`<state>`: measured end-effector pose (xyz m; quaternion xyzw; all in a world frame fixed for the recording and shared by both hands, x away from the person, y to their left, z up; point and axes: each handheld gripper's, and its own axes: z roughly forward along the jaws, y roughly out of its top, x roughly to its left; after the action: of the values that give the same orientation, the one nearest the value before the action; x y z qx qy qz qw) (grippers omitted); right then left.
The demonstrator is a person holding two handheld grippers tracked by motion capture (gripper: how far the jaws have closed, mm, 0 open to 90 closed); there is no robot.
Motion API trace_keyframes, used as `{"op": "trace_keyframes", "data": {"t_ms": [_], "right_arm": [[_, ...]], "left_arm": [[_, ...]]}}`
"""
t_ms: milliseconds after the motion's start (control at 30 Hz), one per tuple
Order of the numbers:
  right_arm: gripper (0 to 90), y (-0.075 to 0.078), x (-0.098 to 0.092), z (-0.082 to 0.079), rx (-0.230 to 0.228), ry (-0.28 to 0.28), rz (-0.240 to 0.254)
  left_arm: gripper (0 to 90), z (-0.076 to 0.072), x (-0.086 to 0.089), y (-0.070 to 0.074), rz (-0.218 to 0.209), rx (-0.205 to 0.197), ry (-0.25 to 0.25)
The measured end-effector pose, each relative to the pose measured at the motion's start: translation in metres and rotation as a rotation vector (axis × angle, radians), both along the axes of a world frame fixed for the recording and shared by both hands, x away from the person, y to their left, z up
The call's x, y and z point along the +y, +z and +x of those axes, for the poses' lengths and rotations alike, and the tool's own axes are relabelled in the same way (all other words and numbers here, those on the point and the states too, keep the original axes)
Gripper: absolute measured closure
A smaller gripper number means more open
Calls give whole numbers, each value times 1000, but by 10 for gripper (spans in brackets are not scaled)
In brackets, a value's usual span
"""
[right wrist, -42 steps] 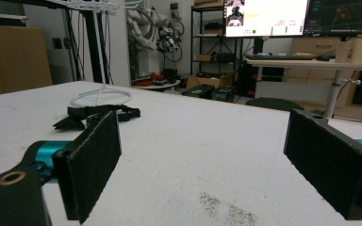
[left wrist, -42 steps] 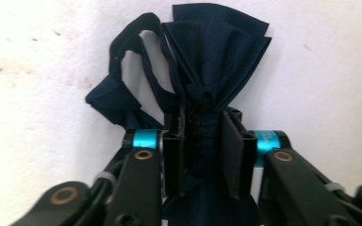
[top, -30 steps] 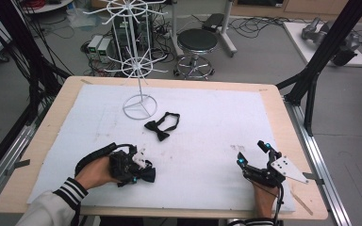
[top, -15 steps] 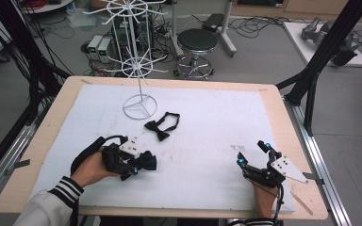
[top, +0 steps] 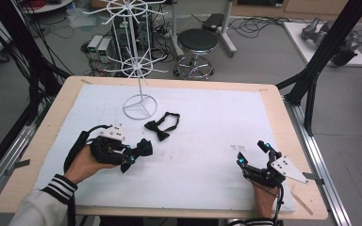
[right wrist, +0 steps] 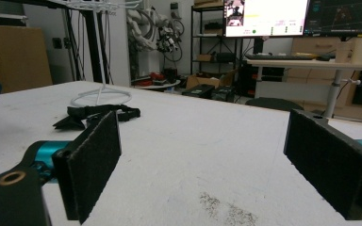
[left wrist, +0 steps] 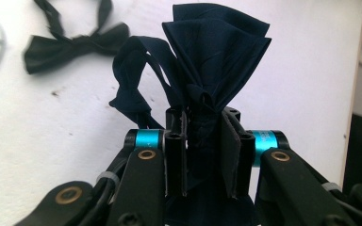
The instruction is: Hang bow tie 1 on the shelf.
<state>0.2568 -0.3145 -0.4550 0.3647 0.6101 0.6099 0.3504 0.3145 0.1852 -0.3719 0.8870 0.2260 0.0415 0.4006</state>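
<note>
My left gripper [top: 133,155] is shut on a dark navy bow tie [top: 143,147], held above the white mat at the front left. In the left gripper view the pads pinch the navy bow tie [left wrist: 212,61] at its knot, with its folds fanning upward. A second, black bow tie [top: 161,126] lies flat on the mat near the white wire rack [top: 139,70]; the black bow tie [left wrist: 70,44] also shows in the left gripper view's upper left corner. My right gripper [top: 253,155] rests at the front right, open, with nothing between its pads [right wrist: 94,165].
The wire rack's round base [top: 140,106] stands at the mat's back left. The white mat [top: 217,122] covers a wooden table [top: 283,117]. A stool [top: 197,42] and cables sit on the floor beyond. The black bow tie [right wrist: 96,115] lies ahead of the right gripper.
My left gripper has carried the navy bow tie up and away from the front edge, toward the rack. The right gripper has not moved.
</note>
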Motion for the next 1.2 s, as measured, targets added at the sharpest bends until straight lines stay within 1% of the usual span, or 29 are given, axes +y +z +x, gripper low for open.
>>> {"op": "trace_keyframes", "data": {"t_ms": [67,200,233,300,333,500,567,667,767,833,867,967,1000,1033,1200], "right_arm": [[111,0,0,0,0,0,0],[111,0,0,0,0,0,0],[111,0,0,0,0,0,-1],[111,0,0,0,0,0,-1],[111,0,0,0,0,0,-1],[111,0,0,0,-1,-1,-2],[111,0,0,0,-1,0,-2],[111,0,0,0,-2,1,-1],[111,0,0,0,-2,-1,-3],[111,0,1,0,4,2,3],[111,0,0,0,-2,1,-3],[111,0,1,-1,8,1,5],[111,0,0,0,-1,-1,-2],[111,0,1,0,4,2,2],[111,0,0,0,-2,1,-3]], "left_arm": [[735,1,4,2,-37,0,17],[735,3,12,6,-80,-8,37],[735,3,14,7,-91,-16,38],[735,2,18,9,-127,-19,51],[735,3,19,10,-134,-22,52],[735,4,28,14,-195,-24,80],[735,5,32,17,-208,-30,88],[735,7,39,21,-243,-41,106],[735,7,45,25,-266,-52,125],[735,8,49,28,-293,-54,131],[735,8,51,29,-303,-57,135],[735,9,57,34,-325,-66,146],[735,9,58,35,-333,-67,151],[735,9,60,36,-340,-66,156],[735,10,67,42,-361,-87,170]]}}
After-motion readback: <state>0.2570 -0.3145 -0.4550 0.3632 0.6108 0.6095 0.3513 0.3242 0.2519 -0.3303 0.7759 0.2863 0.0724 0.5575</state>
